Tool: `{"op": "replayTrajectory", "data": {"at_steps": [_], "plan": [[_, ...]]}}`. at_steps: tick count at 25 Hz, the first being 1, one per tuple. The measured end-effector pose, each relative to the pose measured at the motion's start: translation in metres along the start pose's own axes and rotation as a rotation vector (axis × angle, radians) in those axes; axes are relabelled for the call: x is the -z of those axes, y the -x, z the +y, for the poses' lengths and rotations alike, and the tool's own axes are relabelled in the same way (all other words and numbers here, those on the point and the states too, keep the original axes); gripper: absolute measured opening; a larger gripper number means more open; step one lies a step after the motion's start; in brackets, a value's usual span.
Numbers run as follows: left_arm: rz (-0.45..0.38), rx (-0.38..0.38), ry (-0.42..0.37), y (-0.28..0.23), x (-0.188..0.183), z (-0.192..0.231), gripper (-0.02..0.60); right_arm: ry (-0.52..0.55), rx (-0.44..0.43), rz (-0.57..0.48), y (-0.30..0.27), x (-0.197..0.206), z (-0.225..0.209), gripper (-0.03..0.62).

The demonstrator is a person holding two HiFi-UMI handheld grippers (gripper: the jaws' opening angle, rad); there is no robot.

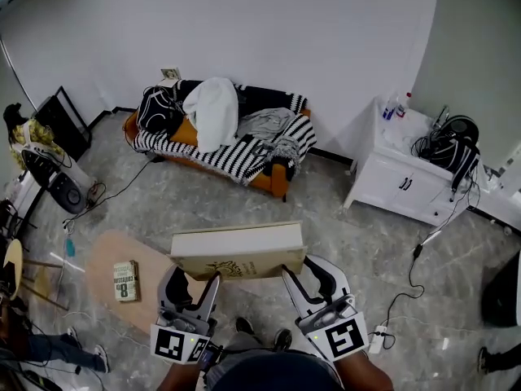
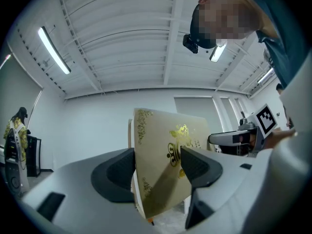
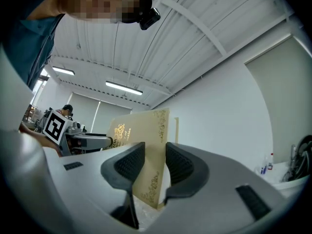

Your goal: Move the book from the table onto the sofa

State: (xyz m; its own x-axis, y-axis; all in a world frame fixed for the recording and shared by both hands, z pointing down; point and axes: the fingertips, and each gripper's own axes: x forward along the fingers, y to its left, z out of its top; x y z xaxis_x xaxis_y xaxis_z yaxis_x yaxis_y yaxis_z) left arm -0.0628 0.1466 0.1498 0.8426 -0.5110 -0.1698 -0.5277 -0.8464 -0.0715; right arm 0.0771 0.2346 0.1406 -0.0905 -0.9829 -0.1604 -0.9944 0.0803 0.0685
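A thick cream book (image 1: 238, 251) with gold ornament on its cover hangs in the air in front of me, held level between both grippers. My left gripper (image 1: 213, 277) is shut on its near left edge, and my right gripper (image 1: 286, 270) is shut on its near right edge. In the left gripper view the book (image 2: 165, 165) stands between the dark pads (image 2: 197, 165). The right gripper view shows the book (image 3: 146, 155) clamped the same way. The orange sofa (image 1: 273, 182), draped with a striped blanket and clothes, stands farther ahead by the white wall.
A round wooden table (image 1: 106, 279) at my lower left carries a small book (image 1: 125, 281). A white cabinet (image 1: 403, 186) with bottles and a headset stands at the right. Cables and a power strip (image 1: 378, 338) lie on the marble floor. A speaker (image 1: 69, 192) sits at the left.
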Motion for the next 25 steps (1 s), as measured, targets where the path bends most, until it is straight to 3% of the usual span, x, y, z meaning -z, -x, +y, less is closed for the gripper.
{"op": "replayTrajectory", "data": {"at_steps": [10, 19, 25], "plan": [[0.014, 0.123, 0.039, -0.065, 0.021, -0.010, 0.284, 0.010, 0.122, 0.033, -0.008, 0.012, -0.053, 0.143], [-0.019, 0.182, 0.066, -0.118, 0.034, 0.039, 0.285, 0.090, 0.165, 0.012, -0.069, 0.016, -0.072, 0.143], [-0.030, 0.206, 0.069, -0.153, 0.040, 0.057, 0.284, 0.073, 0.198, 0.042, -0.098, 0.025, -0.092, 0.143]]}}
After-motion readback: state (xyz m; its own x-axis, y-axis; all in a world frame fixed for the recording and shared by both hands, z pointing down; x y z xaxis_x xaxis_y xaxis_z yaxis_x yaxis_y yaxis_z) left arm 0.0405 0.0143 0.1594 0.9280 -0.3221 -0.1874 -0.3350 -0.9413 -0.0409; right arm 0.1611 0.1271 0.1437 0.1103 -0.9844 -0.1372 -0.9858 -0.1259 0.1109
